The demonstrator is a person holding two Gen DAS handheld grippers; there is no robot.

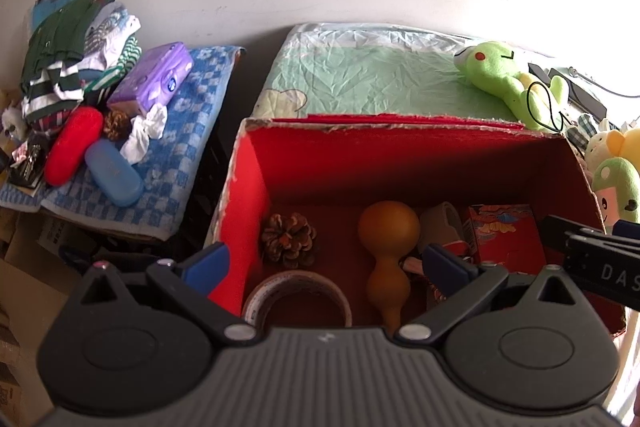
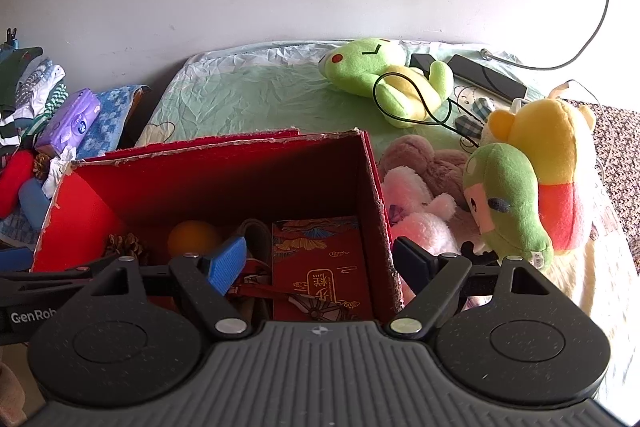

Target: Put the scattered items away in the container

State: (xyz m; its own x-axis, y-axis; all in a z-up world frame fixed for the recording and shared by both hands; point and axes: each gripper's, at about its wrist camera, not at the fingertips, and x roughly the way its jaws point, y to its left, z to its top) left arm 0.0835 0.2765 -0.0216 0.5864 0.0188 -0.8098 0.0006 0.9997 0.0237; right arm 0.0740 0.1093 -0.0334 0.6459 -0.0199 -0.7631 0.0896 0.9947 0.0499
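Observation:
A red cardboard box (image 1: 248, 187) stands on the bed, also in the right wrist view (image 2: 372, 179). Inside lie a pine cone (image 1: 289, 239), a brown gourd (image 1: 389, 251), a tape roll (image 1: 298, 295) and a red packet (image 2: 326, 267). My left gripper (image 1: 328, 267) is open and empty, straddling the box's left wall. My right gripper (image 2: 320, 265) is open and empty, straddling the box's right wall. A green frog plush (image 2: 384, 79) lies on the bed behind the box. A green-headed plush (image 2: 506, 203), a yellow plush (image 2: 548, 155) and a pink plush (image 2: 416, 211) lie right of the box.
At the left a blue checked towel (image 1: 188, 131) carries a red case (image 1: 74, 143), a blue case (image 1: 114, 173), a purple tissue pack (image 1: 154, 77), a second pine cone (image 1: 116, 125) and folded clothes (image 1: 68, 47). Black adapters and cables (image 2: 484, 75) lie by the wall.

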